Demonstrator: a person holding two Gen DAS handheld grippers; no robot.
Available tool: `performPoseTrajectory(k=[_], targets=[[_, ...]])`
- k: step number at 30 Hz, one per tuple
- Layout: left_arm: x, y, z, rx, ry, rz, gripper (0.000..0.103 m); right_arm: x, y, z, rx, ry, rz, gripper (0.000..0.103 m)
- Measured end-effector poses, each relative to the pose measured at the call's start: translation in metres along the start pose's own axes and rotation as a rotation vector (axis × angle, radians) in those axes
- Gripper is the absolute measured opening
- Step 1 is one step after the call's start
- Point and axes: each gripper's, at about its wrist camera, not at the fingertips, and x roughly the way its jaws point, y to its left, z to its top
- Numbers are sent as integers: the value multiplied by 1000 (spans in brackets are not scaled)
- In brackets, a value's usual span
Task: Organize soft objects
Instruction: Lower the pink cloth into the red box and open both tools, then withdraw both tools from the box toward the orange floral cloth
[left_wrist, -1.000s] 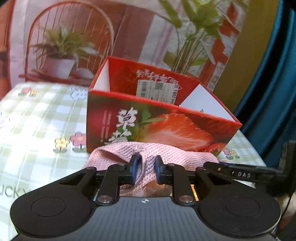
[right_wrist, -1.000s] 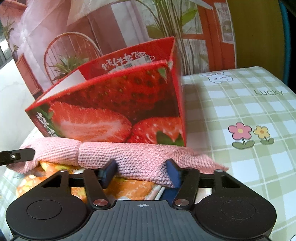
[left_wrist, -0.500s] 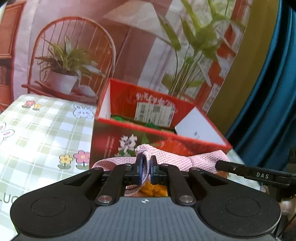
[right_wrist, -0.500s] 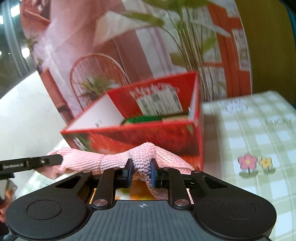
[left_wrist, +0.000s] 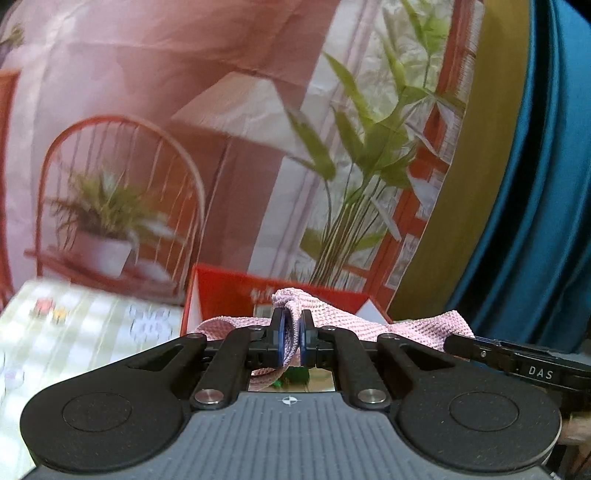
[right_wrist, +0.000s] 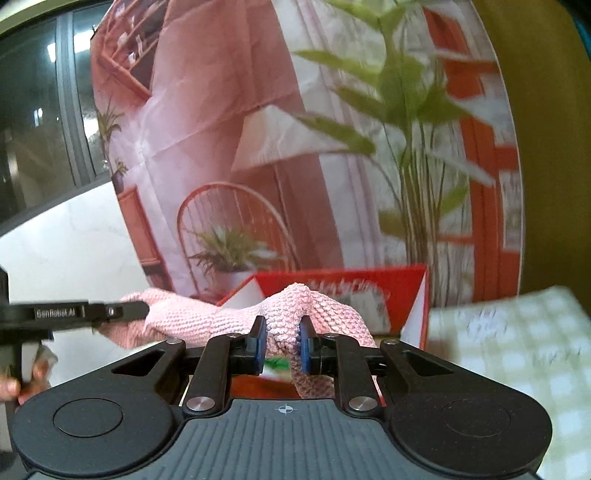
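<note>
Two claws pinching pink knit cloth (left_wrist: 369, 325), window (right_wrist: 44, 110) only in right view

The left gripper (left_wrist: 291, 341) points forward at twelve o'clock in its own view, level and untilted, its two blue-padded fingers (left_wrist: 280, 339) drawn close together with only a narrow gap, pinching a fold of the pink knitted cloth (left_wrist: 332, 317). In the right wrist view it enters as a dark bar from nine o'clock. The right gripper (right_wrist: 282, 343) also points to twelve o'clock, its pads (right_wrist: 305, 345) a little farther apart yet pressed against a thicker bunch of the same cloth. Its body reaches in from three o'clock in the left wrist view. The person's left hand (right_wrist: 26, 373) shows at eight o'clock in the right wrist view, wrapped around the handle.
</note>
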Motion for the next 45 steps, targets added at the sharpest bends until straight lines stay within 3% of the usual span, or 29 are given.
performPoseTrajectory(k=[4,7,10,13,19,24,31,33,34,35,37,39,45], targets=[[35,-4,18,16,31,3,8,23,-8,15,-2,10,-35,16],[65,2,22,-26,66,-5,8,50,-18,22,12,58,-62,16],[97,12,18,-90,143,13,8,80,-26,24,-3,119,-106,16],[125,14,9,-72,226,37,8,104,-35,22,30,184,-120,16],[157,21,-10,-51,379,49,9,150,-36,5,-27,352,-149,16],[168,29,-13,-44,406,53,9,176,-31,-3,-79,425,-171,16],[175,28,-12,-39,420,49,10,193,-30,-5,-117,445,-195,17],[174,28,-11,-43,414,49,14,189,-28,-6,-126,420,-197,22],[174,28,-10,-41,412,48,23,188,-26,-6,-138,413,-203,24],[172,26,-9,-36,408,50,39,187,-25,-6,-149,410,-210,28],[168,22,-7,-18,389,50,52,184,-22,-6,-168,397,-218,31],[162,18,-4,2,377,51,53,180,-20,-5,-177,389,-225,38],[132,3,4,61,309,56,78,155,-15,1,-153,311,-221,72]])
